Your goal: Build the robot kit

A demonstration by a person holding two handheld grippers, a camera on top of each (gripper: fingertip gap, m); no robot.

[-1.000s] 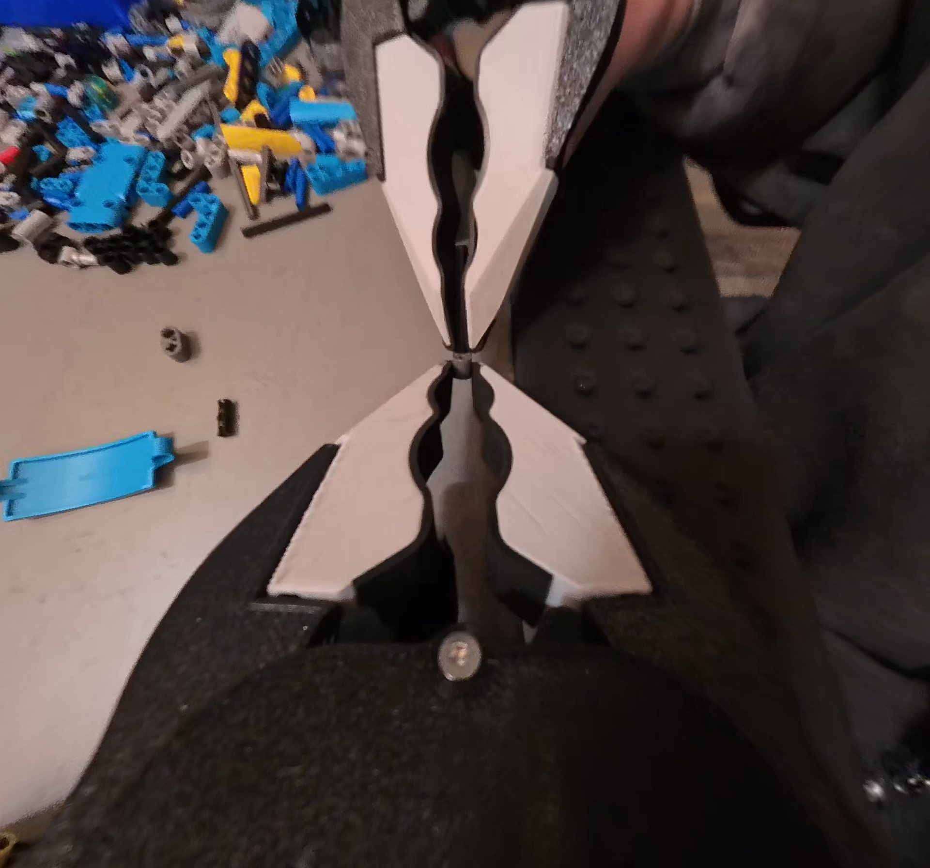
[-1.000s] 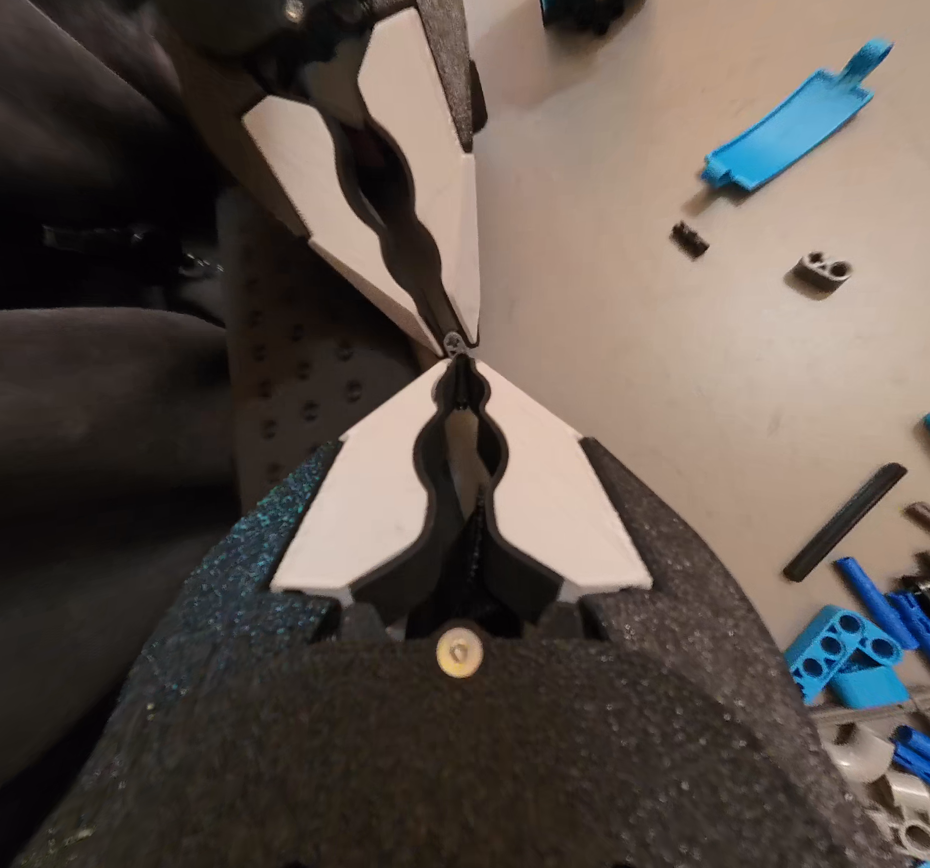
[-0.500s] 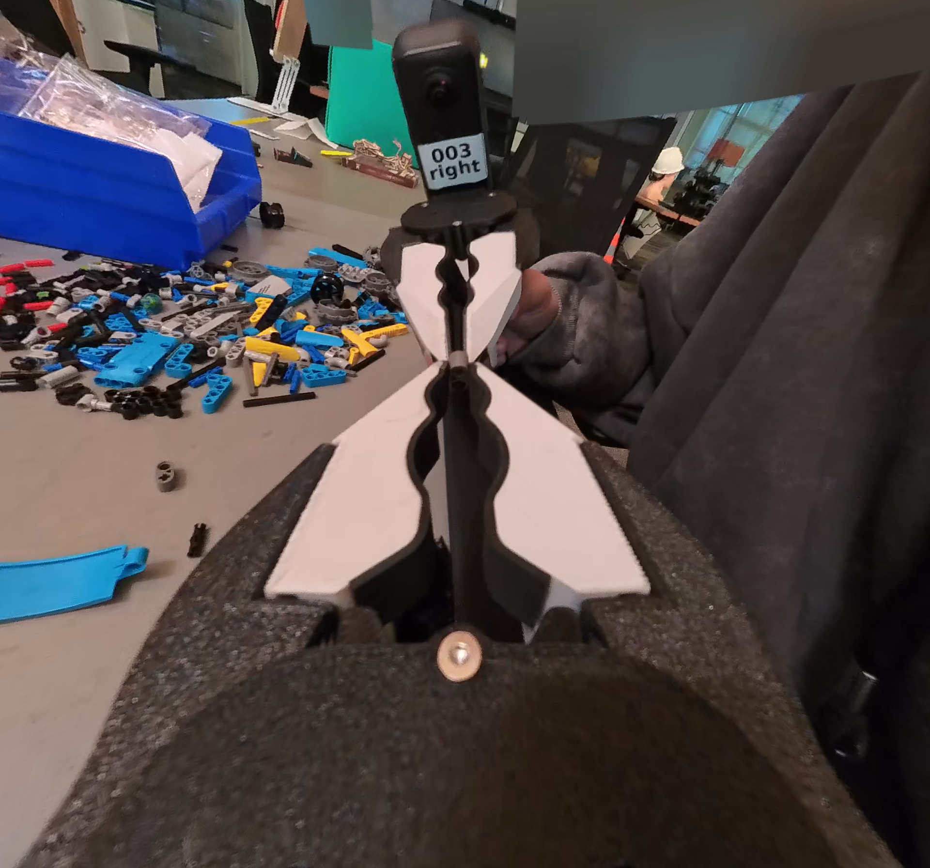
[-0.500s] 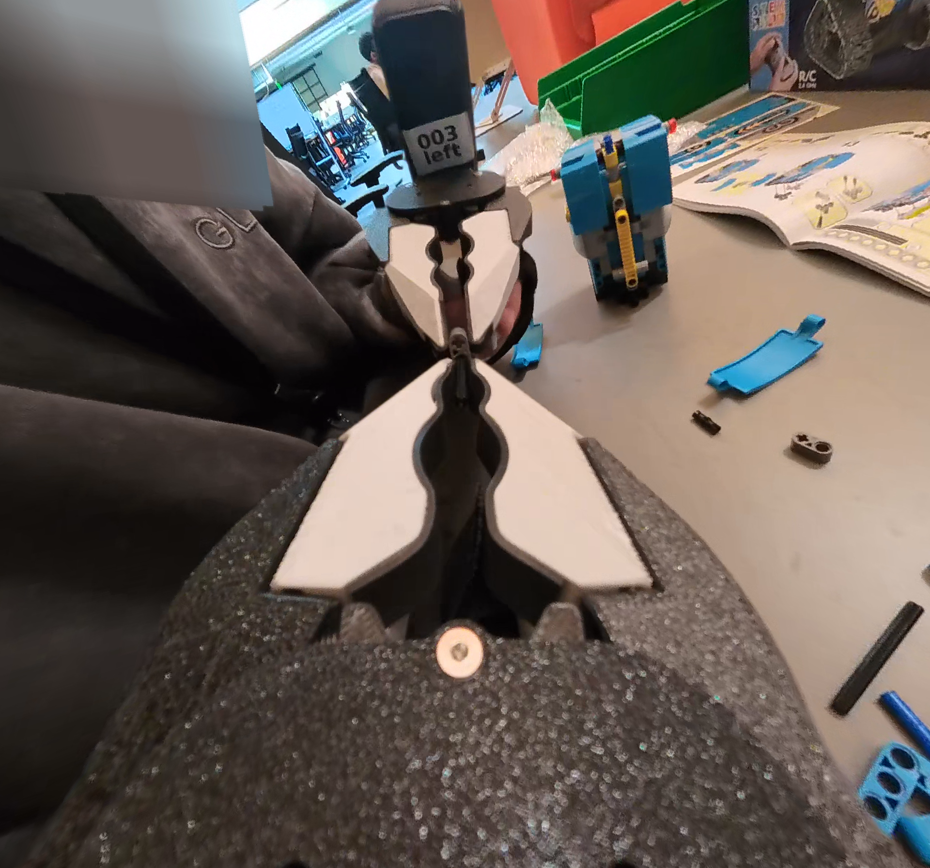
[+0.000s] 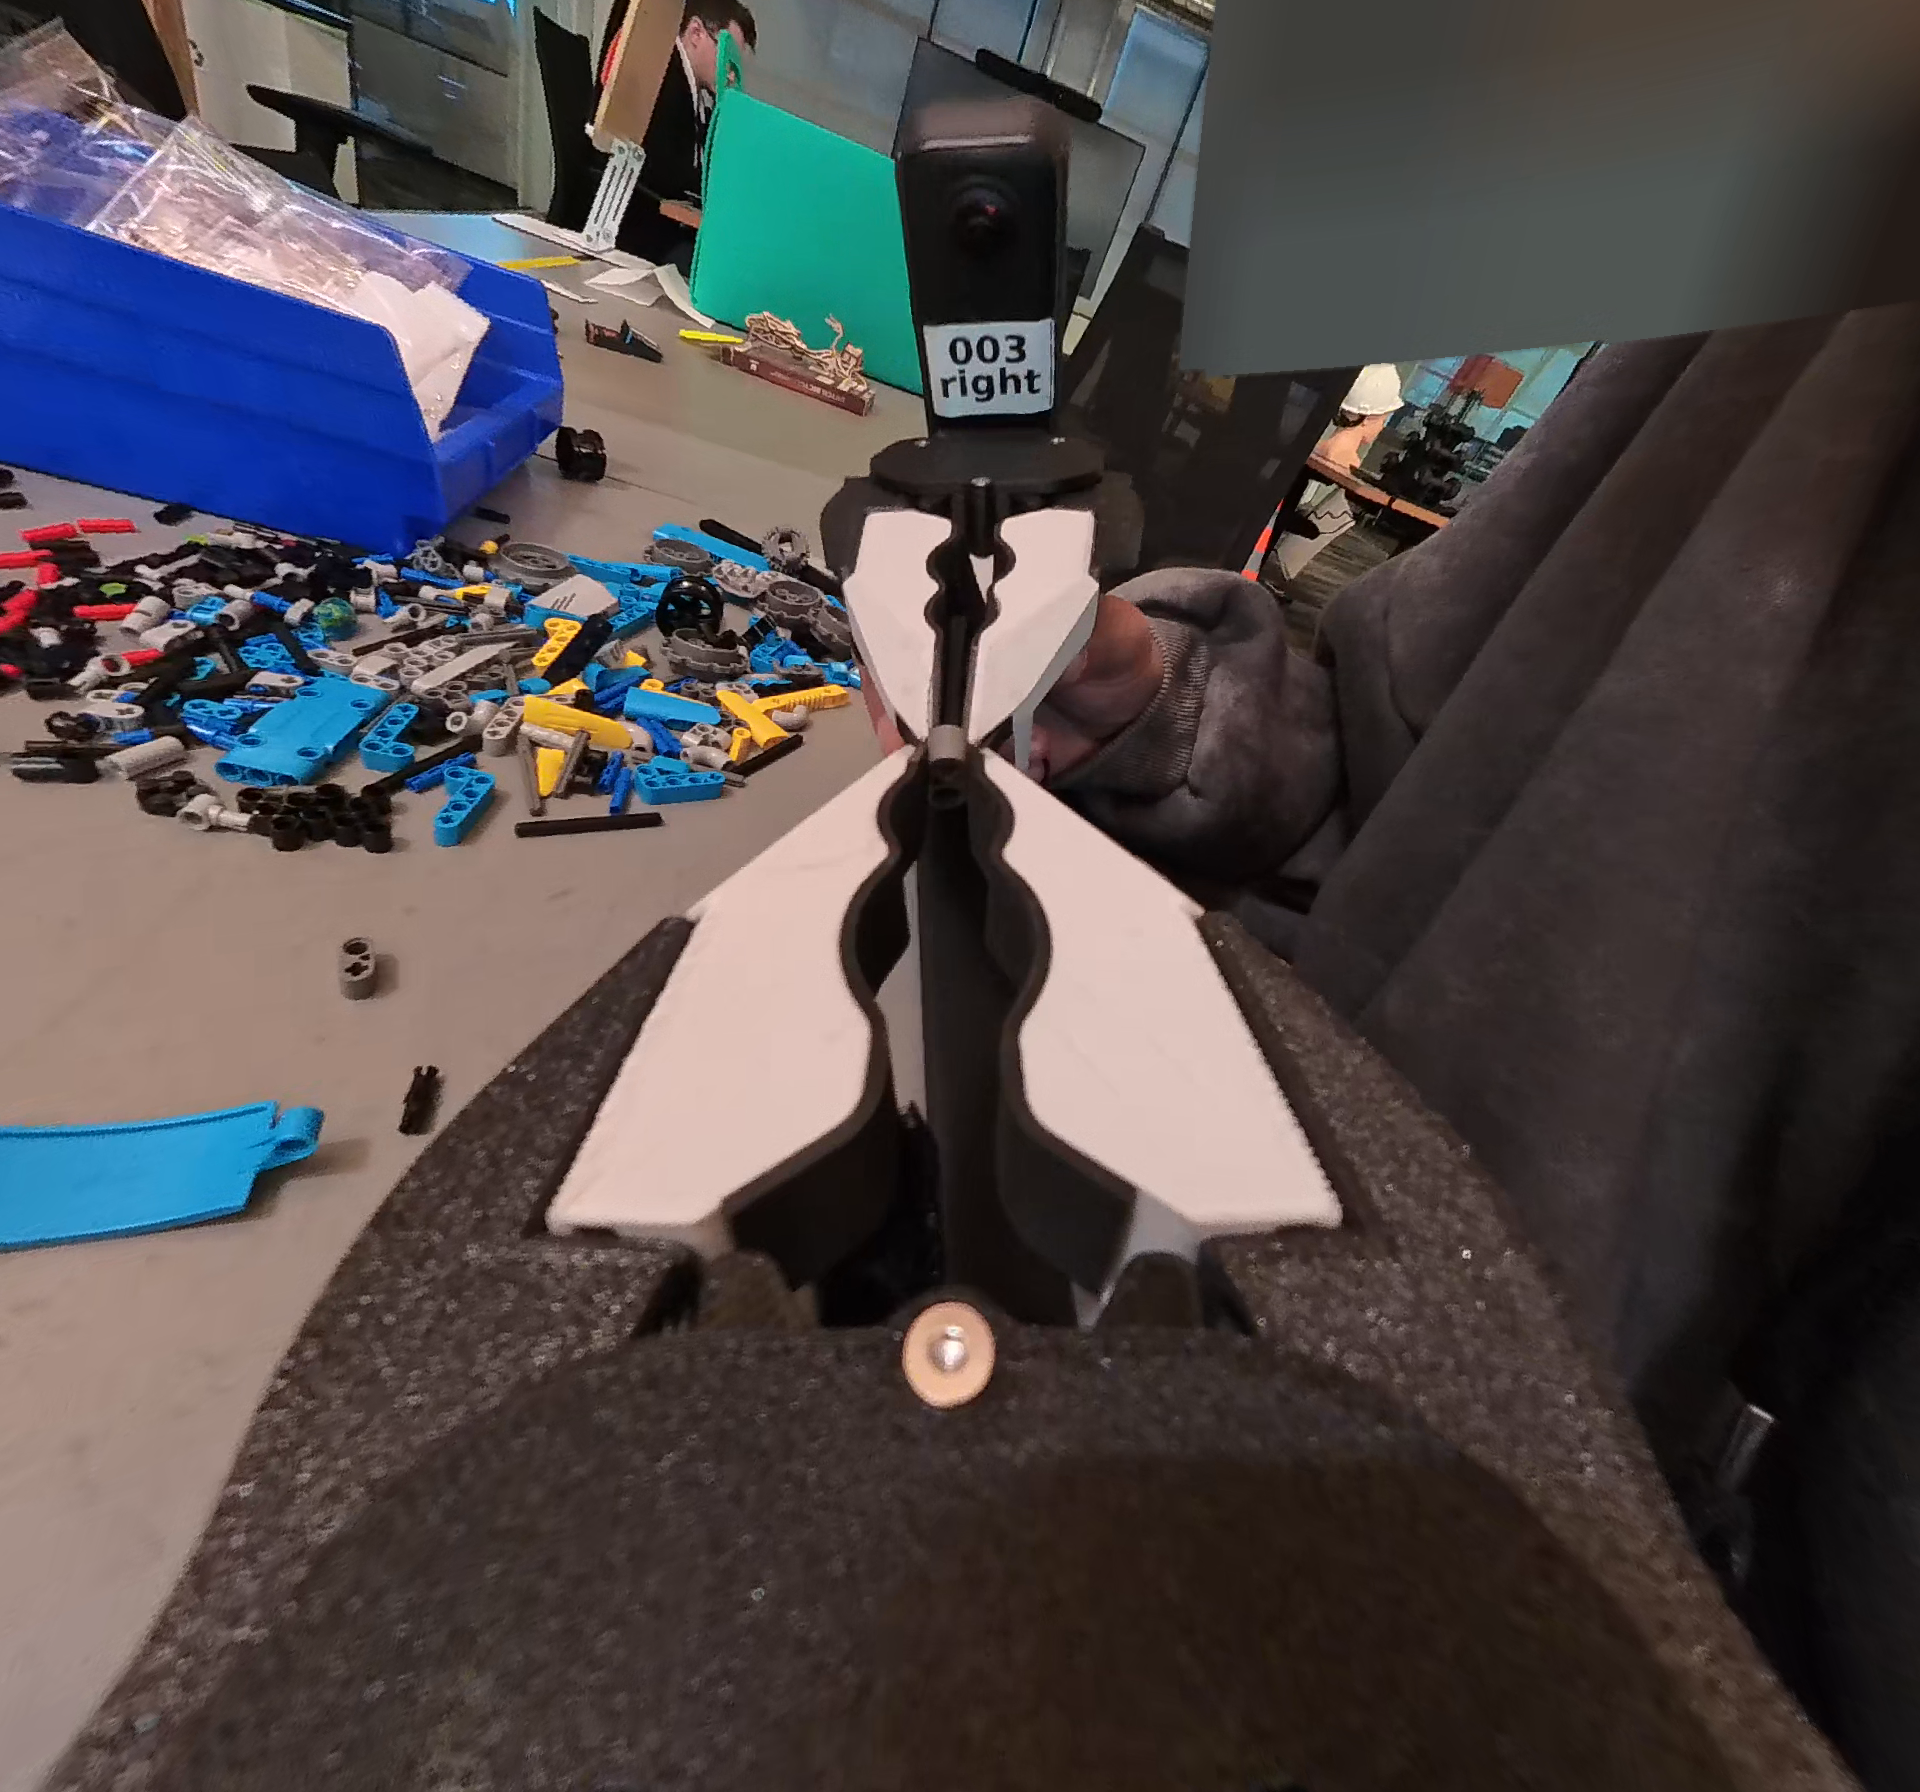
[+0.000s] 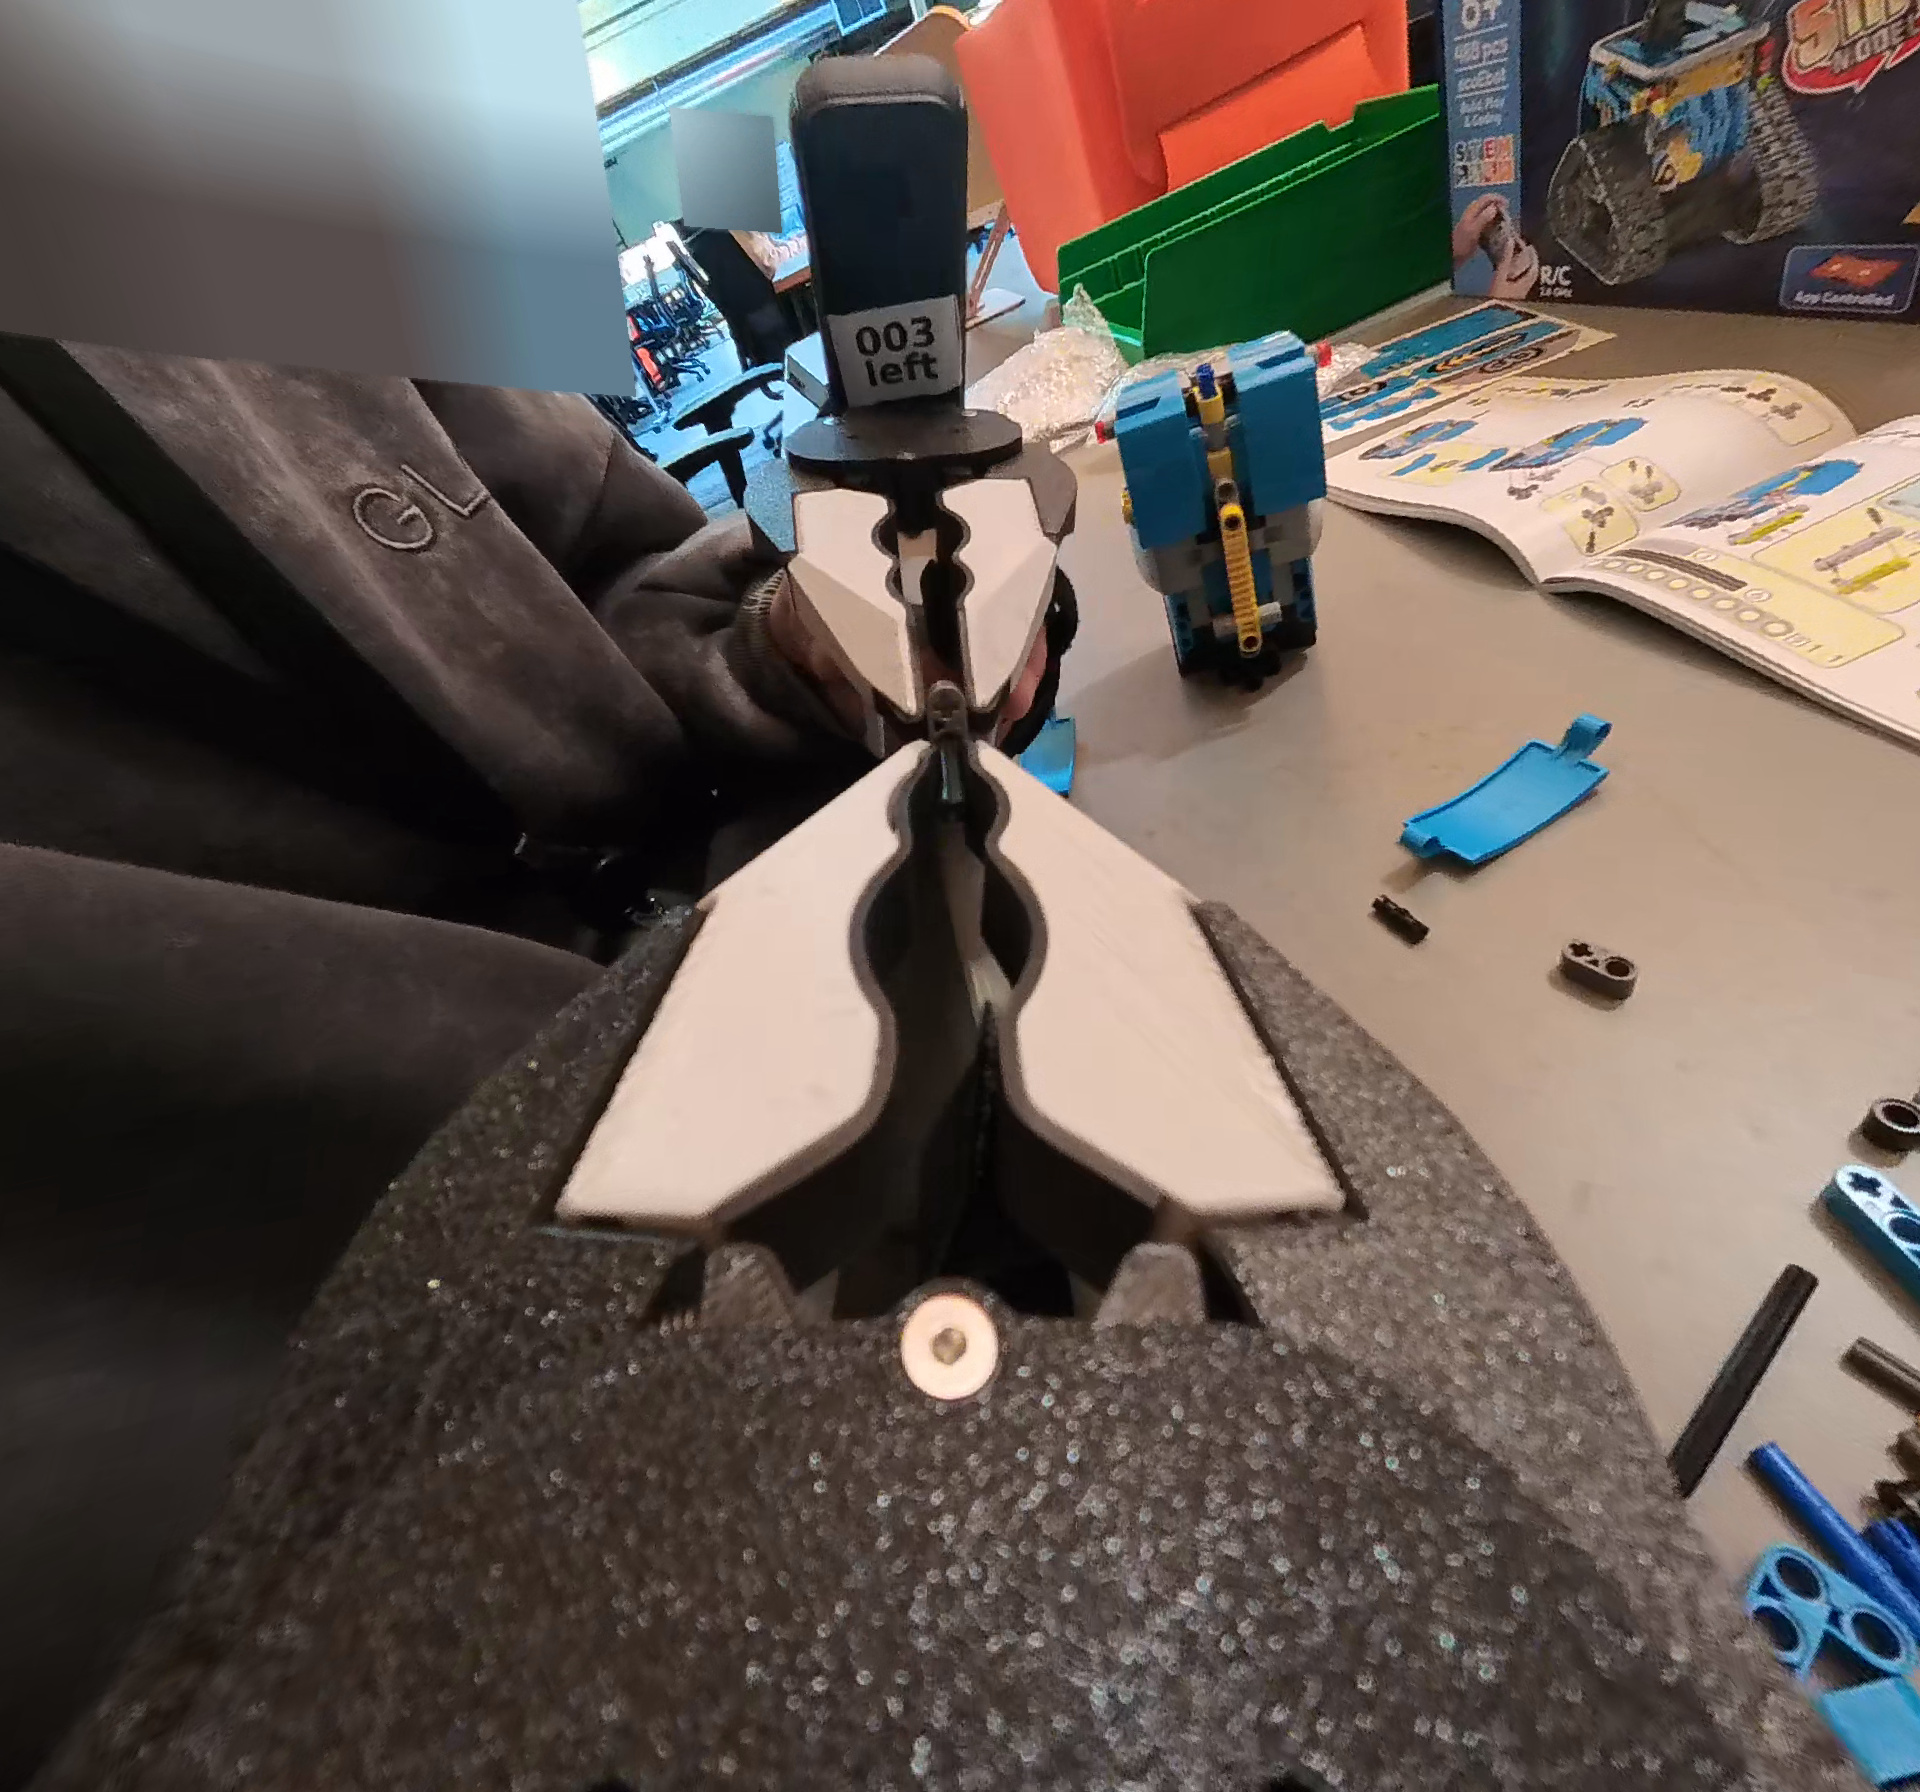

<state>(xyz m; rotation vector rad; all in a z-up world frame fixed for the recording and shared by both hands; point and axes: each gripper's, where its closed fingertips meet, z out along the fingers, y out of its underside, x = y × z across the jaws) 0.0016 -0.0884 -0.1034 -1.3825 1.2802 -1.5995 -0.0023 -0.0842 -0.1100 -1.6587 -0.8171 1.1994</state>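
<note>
A small grey pin [image 5: 945,743] is pinched tip to tip between the closed left hand-held gripper [image 5: 943,774] and closed right hand-held gripper [image 6: 948,743], above the table [image 5: 187,953]

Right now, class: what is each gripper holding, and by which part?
Both pinch one small grey-and-black piece, tip to tip: left gripper on one end, right gripper on the other.

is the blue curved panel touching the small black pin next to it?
Apart. In the right wrist view, bare table shows between the blue curved panel and the small black pin; the left wrist view shows the same gap.
</note>
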